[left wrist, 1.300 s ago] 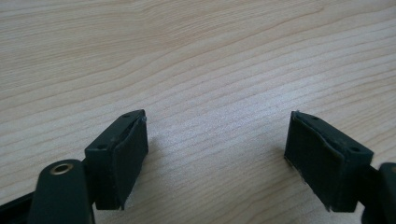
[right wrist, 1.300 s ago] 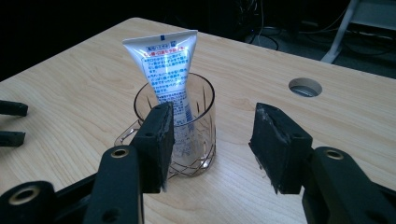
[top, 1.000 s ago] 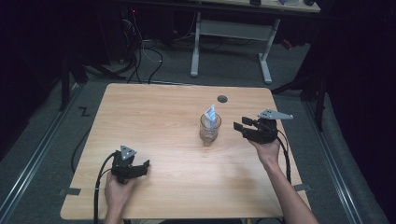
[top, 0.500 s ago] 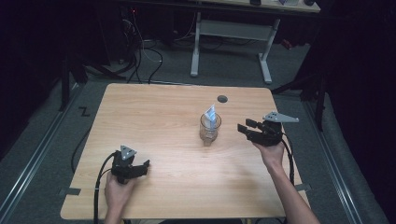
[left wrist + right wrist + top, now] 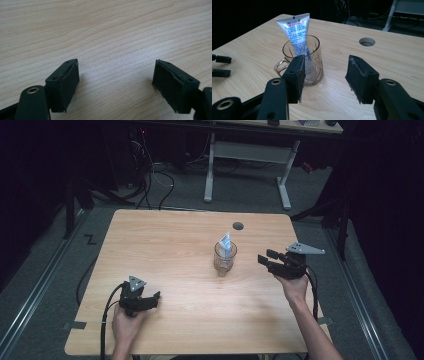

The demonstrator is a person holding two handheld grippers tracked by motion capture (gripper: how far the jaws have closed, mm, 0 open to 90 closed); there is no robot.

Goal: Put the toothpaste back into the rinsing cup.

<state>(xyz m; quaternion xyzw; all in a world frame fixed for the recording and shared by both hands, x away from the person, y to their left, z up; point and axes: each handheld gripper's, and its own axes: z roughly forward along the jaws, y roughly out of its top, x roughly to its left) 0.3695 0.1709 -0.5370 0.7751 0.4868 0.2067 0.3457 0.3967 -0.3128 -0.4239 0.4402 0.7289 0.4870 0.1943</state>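
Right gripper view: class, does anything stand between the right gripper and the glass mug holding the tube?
Nothing visible does. The right gripper has its jaws apart and empty, and only bare table lies between them and the mug. The tube stands tilted inside the mug. The left gripper sits far off.

Light wooden table with a round cable hole; standing on it mid-right, a clear glass mug.
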